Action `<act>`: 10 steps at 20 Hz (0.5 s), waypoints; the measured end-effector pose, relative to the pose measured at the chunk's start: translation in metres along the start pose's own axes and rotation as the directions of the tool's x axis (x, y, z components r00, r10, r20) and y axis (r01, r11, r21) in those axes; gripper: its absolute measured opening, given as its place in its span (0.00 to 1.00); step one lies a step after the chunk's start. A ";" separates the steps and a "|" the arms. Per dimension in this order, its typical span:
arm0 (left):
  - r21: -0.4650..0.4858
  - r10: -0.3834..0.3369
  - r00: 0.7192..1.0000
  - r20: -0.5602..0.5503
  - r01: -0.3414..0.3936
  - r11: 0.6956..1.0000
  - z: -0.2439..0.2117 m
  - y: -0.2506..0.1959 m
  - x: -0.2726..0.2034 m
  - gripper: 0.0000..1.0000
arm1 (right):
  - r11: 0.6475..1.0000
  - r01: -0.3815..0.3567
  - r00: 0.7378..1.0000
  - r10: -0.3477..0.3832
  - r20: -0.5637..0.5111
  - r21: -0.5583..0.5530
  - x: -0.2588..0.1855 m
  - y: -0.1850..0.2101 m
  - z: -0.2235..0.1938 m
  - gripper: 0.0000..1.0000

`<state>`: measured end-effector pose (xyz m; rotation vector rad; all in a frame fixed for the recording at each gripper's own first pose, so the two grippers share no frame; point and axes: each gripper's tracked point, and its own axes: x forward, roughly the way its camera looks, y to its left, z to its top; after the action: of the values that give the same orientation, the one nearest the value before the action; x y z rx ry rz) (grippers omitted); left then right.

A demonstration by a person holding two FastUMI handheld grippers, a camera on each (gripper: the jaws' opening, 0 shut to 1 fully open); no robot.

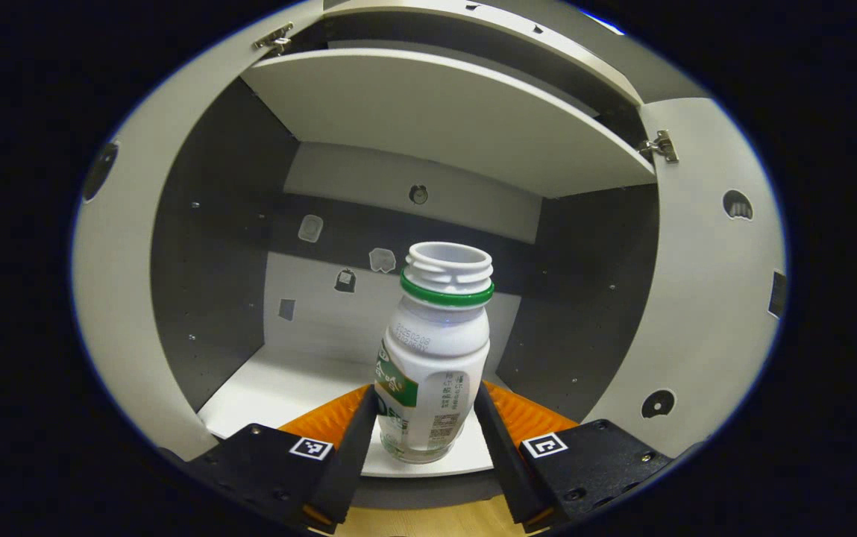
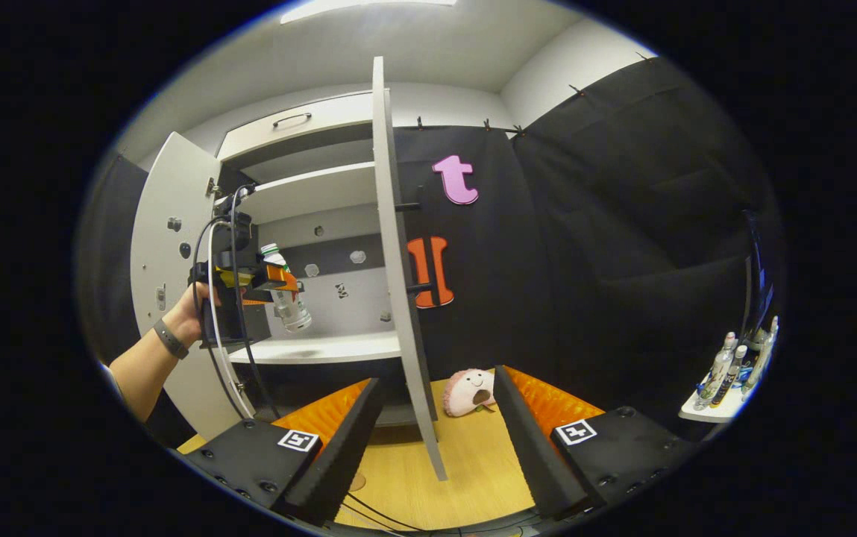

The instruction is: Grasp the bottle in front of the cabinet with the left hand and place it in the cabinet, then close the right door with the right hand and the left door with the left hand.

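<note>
Left claw (image 1: 428,440) pinching the bottle (image 1: 435,350) between both fingers, low on its body; the bottle is uncapped, white with a green neck ring and a green-and-white label whose print is too small to read. It is held upright over the front edge of the lower shelf (image 1: 279,388) inside the open cabinet (image 1: 428,112). Right claw (image 2: 435,440) spread wide, holding nothing, its fingers either side of the right door (image 2: 398,261) seen edge-on, above the wooden tabletop (image 2: 473,470); a plush toy (image 2: 469,391) lies beyond
</note>
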<state>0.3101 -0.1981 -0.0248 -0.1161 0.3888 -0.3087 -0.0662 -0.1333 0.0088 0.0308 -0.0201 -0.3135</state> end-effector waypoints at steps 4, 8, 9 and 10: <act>0.066 0.050 0.995 -0.087 -0.044 0.997 -0.013 0.003 0.047 0.78 | 0.996 0.089 0.996 -0.089 0.014 0.008 -0.004 -0.030 0.006 0.99; 0.093 0.102 0.980 -0.170 -0.087 0.992 -0.040 0.012 0.074 0.78 | 0.989 0.149 0.989 -0.149 0.019 0.023 -0.009 -0.051 0.007 0.99; 0.090 0.113 0.976 -0.184 -0.098 0.991 -0.046 0.015 0.076 0.78 | 0.987 0.158 0.987 -0.158 0.021 0.024 -0.010 -0.054 0.007 0.99; 0.084 0.124 0.974 -0.192 -0.109 0.990 -0.050 0.016 0.077 0.78 | 0.986 0.167 0.986 -0.168 0.022 0.024 -0.010 -0.057 0.006 0.99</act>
<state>0.3631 -0.2097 -0.1009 0.0099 0.5774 -0.2185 -0.0930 -0.1845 0.0129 0.0503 -0.0448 -0.4821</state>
